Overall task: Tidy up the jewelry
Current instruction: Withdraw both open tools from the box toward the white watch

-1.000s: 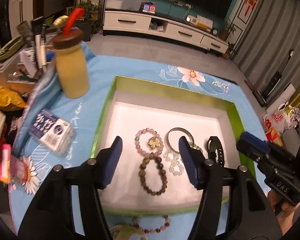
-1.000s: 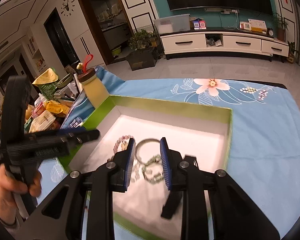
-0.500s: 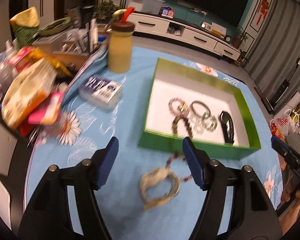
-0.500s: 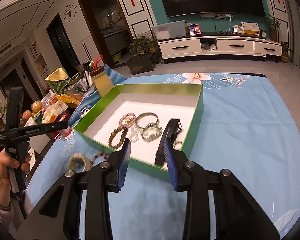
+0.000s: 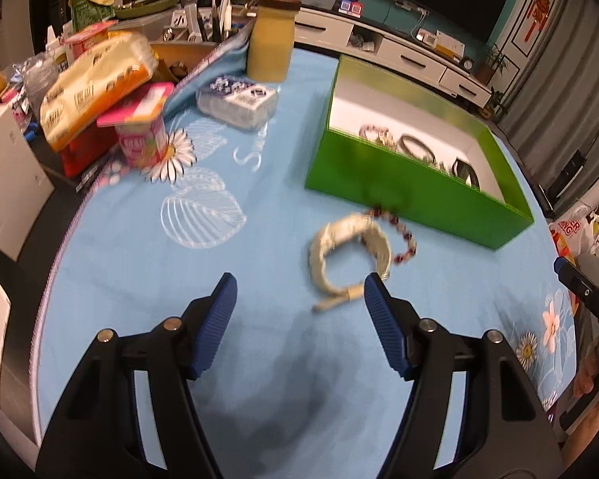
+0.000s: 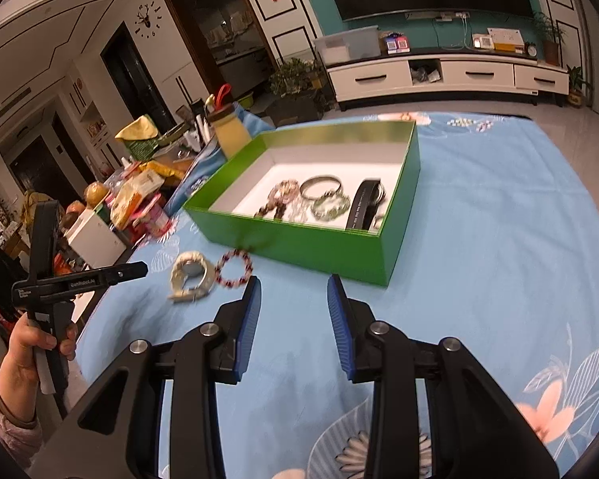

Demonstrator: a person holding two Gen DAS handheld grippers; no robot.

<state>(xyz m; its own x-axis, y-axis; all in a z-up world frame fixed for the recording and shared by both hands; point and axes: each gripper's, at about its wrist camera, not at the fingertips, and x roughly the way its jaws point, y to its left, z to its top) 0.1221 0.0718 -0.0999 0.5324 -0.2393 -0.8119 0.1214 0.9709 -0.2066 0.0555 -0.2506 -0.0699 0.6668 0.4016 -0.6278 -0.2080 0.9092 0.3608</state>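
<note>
1. Outside the box, a pale cream watch [image 5: 349, 255] lies on the blue tablecloth [image 5: 139, 271], its band curled in a loop; it looks blurred in both views.
2. Touching it on the box side is a bracelet of dark red beads [image 6: 234, 268], also on the cloth.
3. Just beyond these two stands the green box [image 6: 299, 241], open at the top with a white inside.
4. Inside the box lie several pieces close together: a pink bead bracelet [image 6: 281, 191], a metal bangle [image 6: 320, 183], a pale green bead bracelet [image 6: 331, 205] and a black watch [image 6: 363, 203].
5. Nearest the cream watch is the left gripper [image 5: 299, 303], its blue pads spread wide with nothing between them; the watch's strap end lies just ahead of its right pad.
6. Over bare cloth in front of the box's near wall sits the right gripper [image 6: 293, 303], its pads narrowly apart and holding nothing.
7. A hand [image 6: 24, 343] in a pink sleeve grips the left gripper's handle.
8. Farther off stand a yellow bottle [image 5: 270, 40] with a brown lid, a tissue pack [image 5: 237, 97] and a pink cup [image 5: 141, 135], at the cloth's cluttered edge.
</note>
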